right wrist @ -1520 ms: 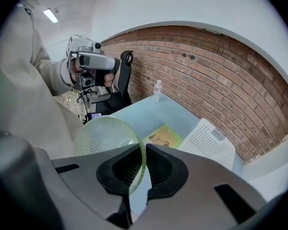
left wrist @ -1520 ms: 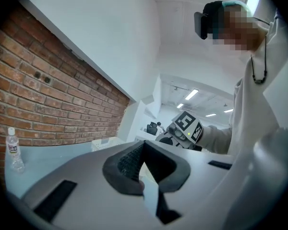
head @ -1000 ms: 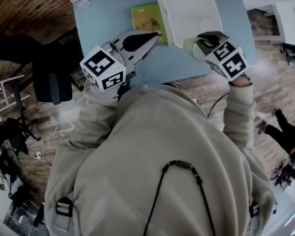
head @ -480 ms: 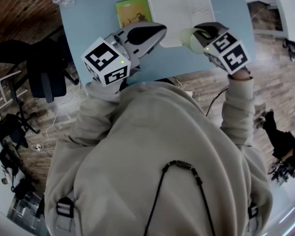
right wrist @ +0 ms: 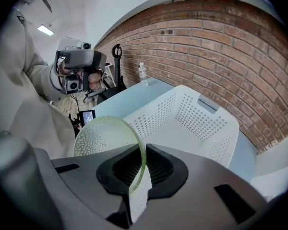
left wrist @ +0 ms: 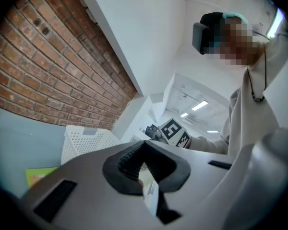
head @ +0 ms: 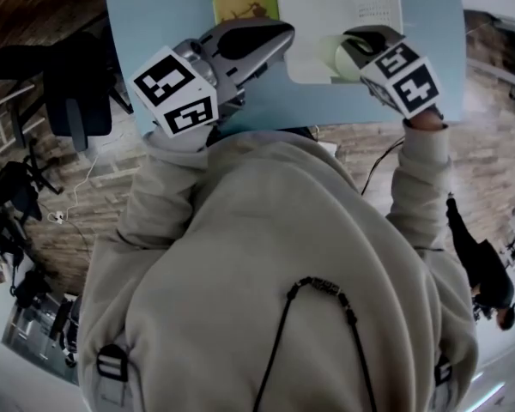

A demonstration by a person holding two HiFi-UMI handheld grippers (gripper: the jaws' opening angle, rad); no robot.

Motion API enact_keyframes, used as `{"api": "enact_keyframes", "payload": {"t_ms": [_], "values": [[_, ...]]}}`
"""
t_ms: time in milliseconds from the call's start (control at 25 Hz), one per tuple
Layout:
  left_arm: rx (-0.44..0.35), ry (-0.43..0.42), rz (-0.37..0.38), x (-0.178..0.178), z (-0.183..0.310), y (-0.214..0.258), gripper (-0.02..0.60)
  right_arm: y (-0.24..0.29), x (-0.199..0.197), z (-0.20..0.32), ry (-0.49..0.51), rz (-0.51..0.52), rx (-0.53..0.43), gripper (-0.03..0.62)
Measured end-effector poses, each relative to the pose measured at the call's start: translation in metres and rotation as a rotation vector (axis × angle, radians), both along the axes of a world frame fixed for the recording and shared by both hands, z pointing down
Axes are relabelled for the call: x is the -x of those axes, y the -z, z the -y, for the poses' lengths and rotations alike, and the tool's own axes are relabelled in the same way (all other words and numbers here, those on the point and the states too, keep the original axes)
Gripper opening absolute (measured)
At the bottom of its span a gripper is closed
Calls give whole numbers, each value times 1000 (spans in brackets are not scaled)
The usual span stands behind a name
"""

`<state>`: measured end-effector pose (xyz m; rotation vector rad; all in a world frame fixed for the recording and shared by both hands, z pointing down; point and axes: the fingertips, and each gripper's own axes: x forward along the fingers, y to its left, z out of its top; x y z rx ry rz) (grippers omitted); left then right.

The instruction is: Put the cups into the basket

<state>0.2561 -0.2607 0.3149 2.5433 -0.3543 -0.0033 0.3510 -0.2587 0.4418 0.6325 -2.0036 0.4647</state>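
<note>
No text, label or number can be read anywhere.

- Basket (right wrist: 201, 123), right of frame: white plastic, perforated walls, matt.
- Cup (right wrist: 103, 135): pale green translucent plastic, dimpled outer surface, smooth rim.
- Right gripper (right wrist: 137, 169): grey smooth plastic shell, slight sheen; pads (right wrist: 161, 169) black, ribbed, rubbery.
- Left gripper (left wrist: 145, 164): same finish.
- Table (head: 172, 24): pale blue, smooth, matt.
- Wall (right wrist: 216, 47): red brick, rough.
- Sweatshirt (head: 275, 247), centre of head view: beige cloth, matt, soft folds.
- Floor (head: 77, 204): wood planks.
</note>
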Motion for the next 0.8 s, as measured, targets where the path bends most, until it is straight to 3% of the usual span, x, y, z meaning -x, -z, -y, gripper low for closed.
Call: {"api": "enact_keyframes", "payload": {"t_ms": [120, 280, 800], "values": [[26, 11, -2, 4, 5, -8, -2, -18, 6, 9, 18, 5, 28, 32], [71, 20, -63, 10, 12, -11, -2, -41, 6, 16, 21, -3, 72, 32], [108, 49, -38, 22, 29, -39, -3, -103, 4, 22, 20, -59, 181, 32]]}}
